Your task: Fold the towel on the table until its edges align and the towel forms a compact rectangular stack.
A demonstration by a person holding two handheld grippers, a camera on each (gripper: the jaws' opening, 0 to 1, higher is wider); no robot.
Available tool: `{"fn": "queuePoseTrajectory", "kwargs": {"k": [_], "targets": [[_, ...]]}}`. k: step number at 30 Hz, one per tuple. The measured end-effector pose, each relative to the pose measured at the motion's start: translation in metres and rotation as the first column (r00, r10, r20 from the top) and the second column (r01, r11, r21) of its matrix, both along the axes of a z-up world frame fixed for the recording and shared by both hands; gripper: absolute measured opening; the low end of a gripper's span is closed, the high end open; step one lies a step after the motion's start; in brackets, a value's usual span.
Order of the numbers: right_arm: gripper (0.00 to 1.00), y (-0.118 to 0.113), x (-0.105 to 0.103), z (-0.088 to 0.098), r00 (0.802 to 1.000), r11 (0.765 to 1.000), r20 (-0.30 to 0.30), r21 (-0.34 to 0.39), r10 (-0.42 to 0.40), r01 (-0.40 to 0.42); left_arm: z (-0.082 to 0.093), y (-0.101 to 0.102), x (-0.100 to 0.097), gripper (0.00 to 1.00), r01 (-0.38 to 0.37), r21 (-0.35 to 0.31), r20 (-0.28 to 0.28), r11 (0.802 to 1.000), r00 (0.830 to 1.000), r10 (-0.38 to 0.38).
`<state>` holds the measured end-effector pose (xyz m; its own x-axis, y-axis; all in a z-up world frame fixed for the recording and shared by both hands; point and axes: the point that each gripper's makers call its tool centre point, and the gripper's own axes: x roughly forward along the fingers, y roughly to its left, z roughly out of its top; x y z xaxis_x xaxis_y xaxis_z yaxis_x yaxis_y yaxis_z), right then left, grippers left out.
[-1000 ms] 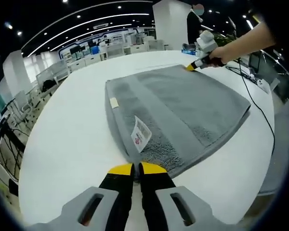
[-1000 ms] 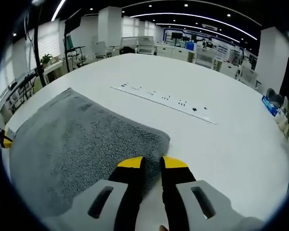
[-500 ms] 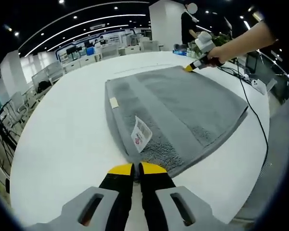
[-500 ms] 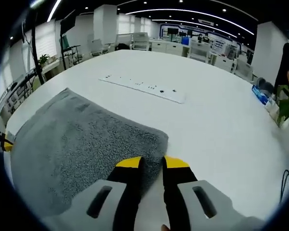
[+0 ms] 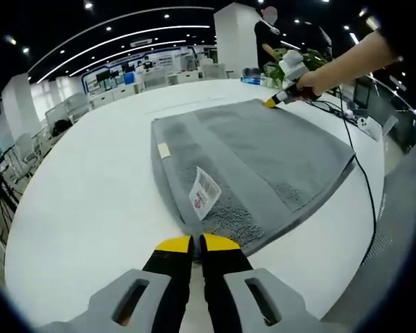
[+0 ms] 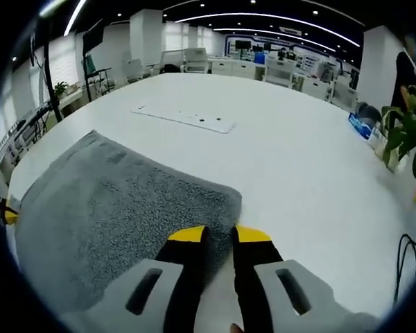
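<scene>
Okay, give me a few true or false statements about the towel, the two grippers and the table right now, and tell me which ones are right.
1. The towel is grey and lies on a white table. True.
2. The left gripper sits at a corner of the towel near a white tag. True.
3. The towel is rolled into a tube. False: it lies flat, already folded into layers.
4. The right gripper hovers far from the towel. False: its tips are at the towel's corner.
5. A green plant stands beyond the table's edge. True.
</scene>
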<state>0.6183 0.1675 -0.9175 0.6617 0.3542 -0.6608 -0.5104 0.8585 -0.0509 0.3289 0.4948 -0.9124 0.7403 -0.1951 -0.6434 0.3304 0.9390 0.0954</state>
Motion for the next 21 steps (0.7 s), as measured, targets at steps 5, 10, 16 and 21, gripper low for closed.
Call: {"fn": "queuePoseTrajectory", "kwargs": {"k": [5,10,16,21], "targets": [[0.12,-0.0101,-0.0040,0.0019,1.000,0.999,0.003,0.044,-0.012,0.012,0.0004,-0.0083,-0.0038,0.05,0.007,0.002,-0.008,1.000,1.000,-0.007],[0.11,-0.0104,-0.0051,0.0007,1.000,0.994,-0.014,0.111,-0.019,0.021,-0.0008,-0.0052,-0.0010,0.05,-0.033,-0.052,-0.107,0.998,0.994,0.027],[0.11,-0.0068,-0.0068,0.0023,1.000,0.990,0.021,0.139,0.008,-0.011,0.0008,-0.0073,-0.0038,0.05,-0.061,-0.046,-0.090,0.997,0.994,0.057],[0.11,-0.0084,-0.0038,0.0008,1.000,0.983,0.012,0.183,-0.013,0.010,-0.0001,-0.0071,-0.0035,0.05,-0.090,-0.119,-0.107,0.989,0.991,0.078]]}}
